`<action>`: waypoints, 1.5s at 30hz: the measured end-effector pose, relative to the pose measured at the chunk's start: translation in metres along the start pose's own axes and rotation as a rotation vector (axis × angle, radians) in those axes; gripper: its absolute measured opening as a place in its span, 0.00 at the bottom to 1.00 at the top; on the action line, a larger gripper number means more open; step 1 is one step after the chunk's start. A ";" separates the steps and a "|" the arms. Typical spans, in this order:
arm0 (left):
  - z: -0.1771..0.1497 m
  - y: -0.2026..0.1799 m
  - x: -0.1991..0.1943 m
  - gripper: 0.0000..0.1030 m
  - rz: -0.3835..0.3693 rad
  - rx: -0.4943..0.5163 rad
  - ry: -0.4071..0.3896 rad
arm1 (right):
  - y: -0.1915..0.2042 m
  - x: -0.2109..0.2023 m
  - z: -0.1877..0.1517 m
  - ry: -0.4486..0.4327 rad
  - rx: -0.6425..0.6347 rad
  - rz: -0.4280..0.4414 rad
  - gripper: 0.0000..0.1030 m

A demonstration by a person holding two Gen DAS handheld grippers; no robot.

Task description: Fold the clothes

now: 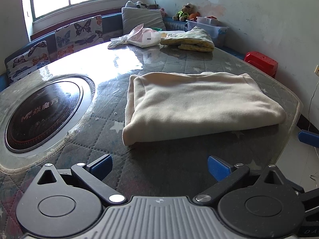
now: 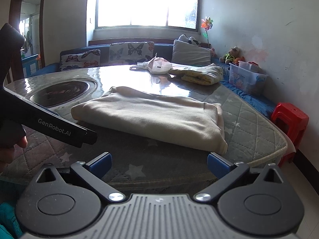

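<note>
Left wrist view: both hand-held grippers, left (image 1: pixel 158 166) and right (image 2: pixel 158 164), are held agape, empty, near the folded cream garment (image 1: pixel 199 105); edges should be squared.

We see bare quilted cover on the table (image 1: pixel 169 171) between us and the folded cream garment (image 1: pixel 199 105), with room to pass. The round cooktop inset (image 1: pixel 43 113) lies flat to its left. Farther back, a plastic bag (image 1: pixel 143 36) and yellow folded cloth (image 1: pixel 191 39) block the far edge.
</note>
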State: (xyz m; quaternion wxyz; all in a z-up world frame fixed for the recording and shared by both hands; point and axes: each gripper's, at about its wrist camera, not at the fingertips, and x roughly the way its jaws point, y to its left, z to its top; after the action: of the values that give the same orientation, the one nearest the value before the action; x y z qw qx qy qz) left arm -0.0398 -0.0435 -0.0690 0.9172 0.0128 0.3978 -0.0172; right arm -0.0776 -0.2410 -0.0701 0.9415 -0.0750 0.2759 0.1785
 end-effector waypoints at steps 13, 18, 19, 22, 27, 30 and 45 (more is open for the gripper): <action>0.003 -0.004 0.007 1.00 0.000 0.009 0.017 | -0.003 0.011 0.004 0.005 0.008 0.024 1.00; 0.005 -0.003 0.009 1.00 0.001 0.003 0.022 | -0.003 0.015 0.006 0.010 0.012 0.026 1.00; 0.005 -0.002 0.009 1.00 0.003 0.002 0.022 | -0.003 0.016 0.006 0.011 0.012 0.026 1.00; 0.007 -0.001 0.009 1.00 0.007 -0.003 0.023 | -0.002 0.017 0.007 0.015 0.012 0.028 1.00; 0.009 0.002 0.009 1.00 0.020 -0.005 0.024 | 0.000 0.019 0.012 0.010 0.005 0.037 1.00; 0.011 0.005 0.008 1.00 0.027 -0.003 0.021 | 0.003 0.022 0.018 0.004 -0.001 0.048 1.00; 0.024 0.040 -0.001 1.00 0.080 -0.071 -0.022 | 0.021 0.040 0.046 -0.013 -0.037 0.137 1.00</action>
State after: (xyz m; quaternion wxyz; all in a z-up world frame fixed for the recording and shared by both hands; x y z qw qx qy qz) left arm -0.0212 -0.0048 -0.0516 0.9215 -0.0042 0.3870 0.0333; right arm -0.0314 -0.1982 -0.0541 0.9273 -0.0719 0.2708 0.2482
